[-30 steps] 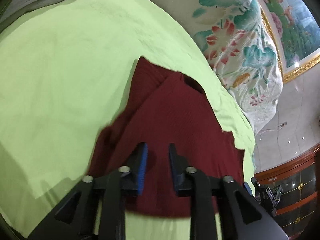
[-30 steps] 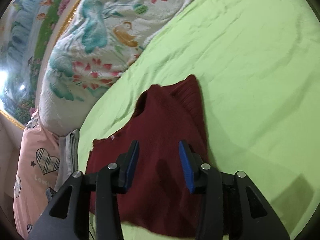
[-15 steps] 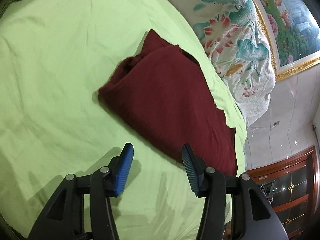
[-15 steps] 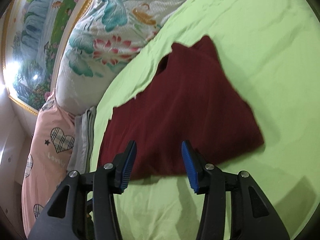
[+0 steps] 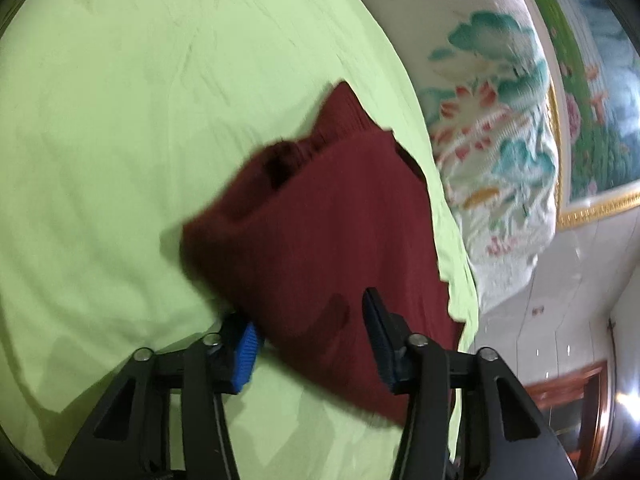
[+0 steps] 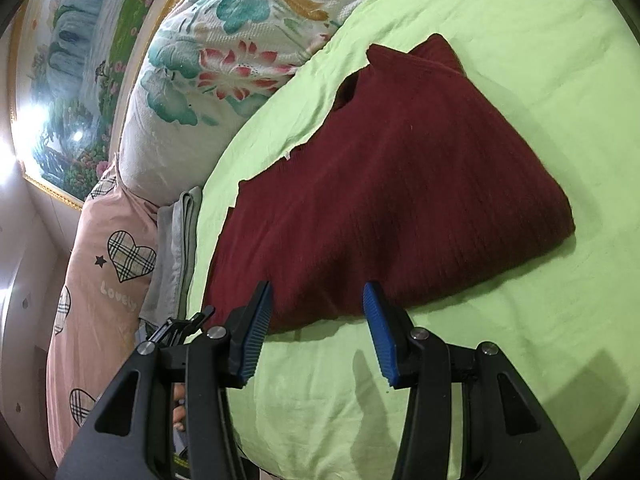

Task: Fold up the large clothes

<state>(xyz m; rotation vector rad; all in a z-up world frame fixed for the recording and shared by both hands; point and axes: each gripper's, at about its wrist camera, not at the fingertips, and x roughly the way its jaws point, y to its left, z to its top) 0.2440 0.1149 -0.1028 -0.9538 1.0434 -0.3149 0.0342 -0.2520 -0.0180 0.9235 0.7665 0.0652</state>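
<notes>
A dark red knit garment (image 5: 320, 232) lies folded on the lime green bed sheet (image 5: 100, 120); it also shows in the right wrist view (image 6: 392, 184). My left gripper (image 5: 308, 340) is open, its jaws straddling the garment's near edge, with the left blue pad partly under the cloth. My right gripper (image 6: 316, 328) is open and empty at the garment's near edge, its tips just reaching the cloth.
A floral quilt (image 6: 224, 40) is bunched along the bed's far side, under a framed landscape painting (image 6: 72, 60). A pink heart-print pillow (image 6: 108, 272) and folded grey cloth (image 6: 176, 248) lie at the left. Wooden furniture (image 5: 572, 400) stands beyond the bed.
Both grippers opened and drew back from the garment, leaving it folded on the sheet. The left gripper has now moved forward again onto the near edge.
</notes>
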